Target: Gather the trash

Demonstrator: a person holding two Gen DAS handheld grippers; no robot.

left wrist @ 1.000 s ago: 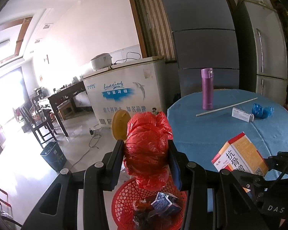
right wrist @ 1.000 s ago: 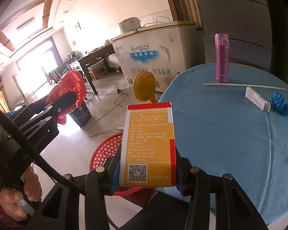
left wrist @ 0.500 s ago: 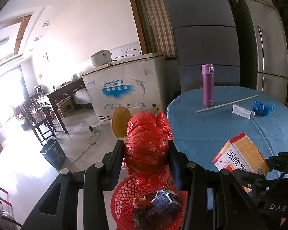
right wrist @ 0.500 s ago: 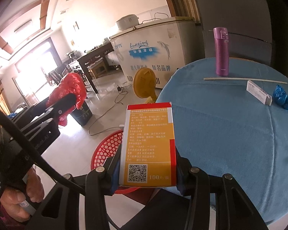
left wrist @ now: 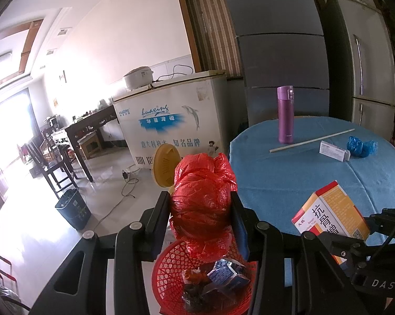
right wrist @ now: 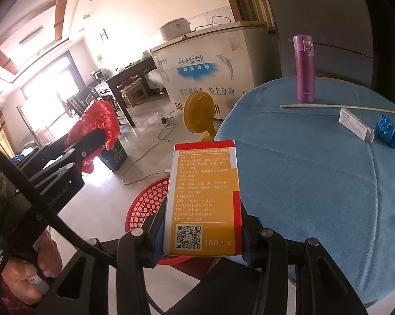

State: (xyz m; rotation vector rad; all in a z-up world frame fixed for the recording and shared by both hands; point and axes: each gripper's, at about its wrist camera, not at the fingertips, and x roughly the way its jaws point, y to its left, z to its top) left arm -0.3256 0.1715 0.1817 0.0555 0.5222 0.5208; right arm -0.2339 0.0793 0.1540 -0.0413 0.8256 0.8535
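Above blue table [right wrist: 315, 183], medicine box [right wrist: 205, 199] upright

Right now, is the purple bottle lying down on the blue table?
No, the purple bottle stands upright on the blue table, just behind the long white stick.

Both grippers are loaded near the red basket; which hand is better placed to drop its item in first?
Probably left: the left gripper holds the red plastic bag right above the red basket, while the right gripper holds its medicine box nearer the basket's edge.
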